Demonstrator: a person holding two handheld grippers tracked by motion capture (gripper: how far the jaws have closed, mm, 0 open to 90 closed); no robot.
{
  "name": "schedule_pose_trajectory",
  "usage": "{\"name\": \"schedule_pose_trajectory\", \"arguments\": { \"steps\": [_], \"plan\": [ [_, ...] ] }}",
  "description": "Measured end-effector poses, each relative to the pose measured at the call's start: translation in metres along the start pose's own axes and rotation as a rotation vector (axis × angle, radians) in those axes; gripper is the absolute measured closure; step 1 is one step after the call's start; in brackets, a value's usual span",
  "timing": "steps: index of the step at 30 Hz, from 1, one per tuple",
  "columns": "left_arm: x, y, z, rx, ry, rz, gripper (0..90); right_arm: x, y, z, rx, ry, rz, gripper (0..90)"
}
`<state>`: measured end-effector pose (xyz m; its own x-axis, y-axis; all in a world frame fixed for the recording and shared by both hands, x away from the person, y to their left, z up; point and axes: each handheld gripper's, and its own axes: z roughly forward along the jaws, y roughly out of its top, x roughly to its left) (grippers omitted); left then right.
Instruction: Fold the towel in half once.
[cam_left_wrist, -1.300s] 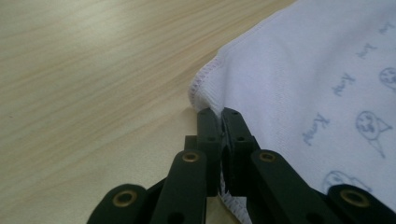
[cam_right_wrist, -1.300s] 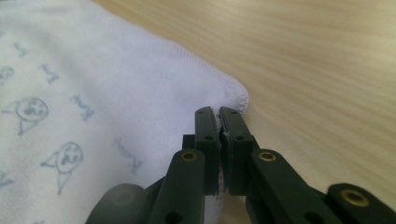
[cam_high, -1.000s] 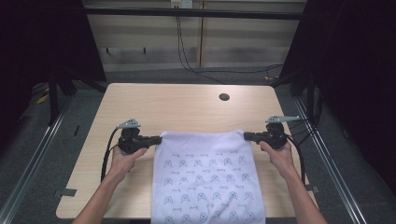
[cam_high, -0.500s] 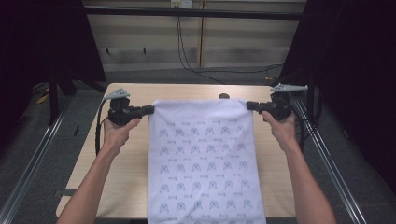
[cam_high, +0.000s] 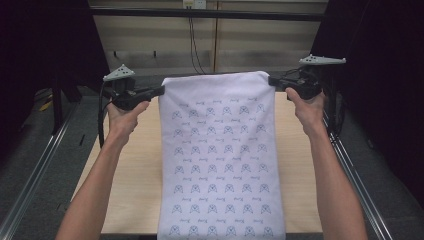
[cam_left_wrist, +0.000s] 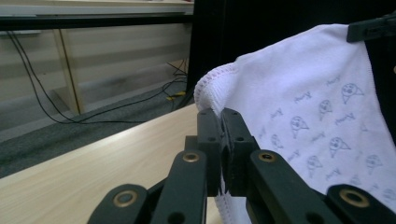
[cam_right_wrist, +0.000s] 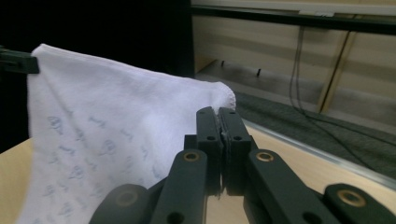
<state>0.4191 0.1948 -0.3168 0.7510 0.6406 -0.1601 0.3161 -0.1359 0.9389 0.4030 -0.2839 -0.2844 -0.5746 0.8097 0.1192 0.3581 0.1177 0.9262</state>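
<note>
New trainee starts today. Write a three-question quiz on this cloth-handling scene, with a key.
1. True or false: the left gripper and the right gripper each pinch a top corner of the white cotton cloth printed with small blue figures.
2. Where does the cloth's lower part lie?
A. on the pale wooden table
B. on the floor
3. Fill in: the cloth hangs ____ between the grippers.

Key: 1 true; 2 A; 3 spread flat.

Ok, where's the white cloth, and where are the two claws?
white cloth (cam_high: 220, 150), high view, middle of the hanging patterned sheet.
left claw (cam_high: 161, 90), high view, tips pinching the cloth's top corner.
right claw (cam_high: 271, 81), high view, tips pinching the other top corner.
</note>
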Motion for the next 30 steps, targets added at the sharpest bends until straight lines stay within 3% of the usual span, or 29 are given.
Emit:
{"name": "schedule_pose_trajectory", "arguments": {
  "steps": [2,4,5,7,9,11,14,15,17,18,20,22,25,27,28,30],
  "plan": [
    [-0.006,-0.01,-0.005,0.02,-0.032,-0.002,87.8,0.006,-0.01,-0.002,0.029,0.035,0.009,88.4],
    [-0.017,-0.026,-0.011,0.063,-0.057,0.03,87.8,0.016,-0.029,-0.006,0.068,0.055,-0.011,88.4],
    [-0.02,-0.032,-0.015,0.07,-0.069,0.031,87.8,0.021,-0.042,-0.009,0.099,0.065,-0.02,88.4],
    [-0.03,-0.047,-0.026,0.071,-0.101,0.018,87.8,0.025,-0.058,-0.018,0.105,0.084,-0.005,88.4],
    [-0.039,-0.058,-0.038,0.053,-0.141,0.001,87.8,0.031,-0.075,-0.036,0.098,0.112,0.003,88.4],
    [-0.047,-0.065,-0.046,0.053,-0.147,0.002,87.8,0.037,-0.084,-0.051,0.09,0.129,-0.001,88.4],
    [-0.063,-0.087,-0.064,0.065,-0.196,-0.004,87.7,0.05,-0.1,-0.077,0.086,0.165,-0.003,88.4],
    [-0.066,-0.095,-0.067,0.077,-0.204,-0.008,87.7,0.058,-0.111,-0.084,0.134,0.162,-0.013,88.4],
    [-0.075,-0.118,-0.071,0.132,-0.189,0.007,87.8,0.07,-0.129,-0.093,0.194,0.159,-0.034,88.4],
    [-0.078,-0.13,-0.072,0.159,-0.202,-0.014,87.8,0.075,-0.14,-0.099,0.204,0.18,-0.019,88.3],
    [-0.084,-0.153,-0.073,0.23,-0.208,-0.013,87.7,0.084,-0.165,-0.106,0.239,0.197,0.013,88.3],
    [-0.089,-0.176,-0.075,0.274,-0.223,-0.063,87.6,0.091,-0.191,-0.106,0.298,0.198,0.031,88.3],
    [-0.098,-0.194,-0.076,0.369,-0.233,-0.079,87.6,0.098,-0.225,-0.101,0.4,0.213,0.082,88.4],
    [-0.105,-0.206,-0.076,0.425,-0.238,-0.088,87.6,0.101,-0.238,-0.098,0.466,0.205,0.08,88.3],
    [-0.108,-0.211,-0.075,0.447,-0.248,-0.098,87.5,0.101,-0.243,-0.097,0.481,0.201,0.09,88.3],
    [-0.113,-0.218,-0.068,0.511,-0.238,-0.065,87.3,0.101,-0.25,-0.094,0.495,0.207,0.111,88.4]
  ]
}}
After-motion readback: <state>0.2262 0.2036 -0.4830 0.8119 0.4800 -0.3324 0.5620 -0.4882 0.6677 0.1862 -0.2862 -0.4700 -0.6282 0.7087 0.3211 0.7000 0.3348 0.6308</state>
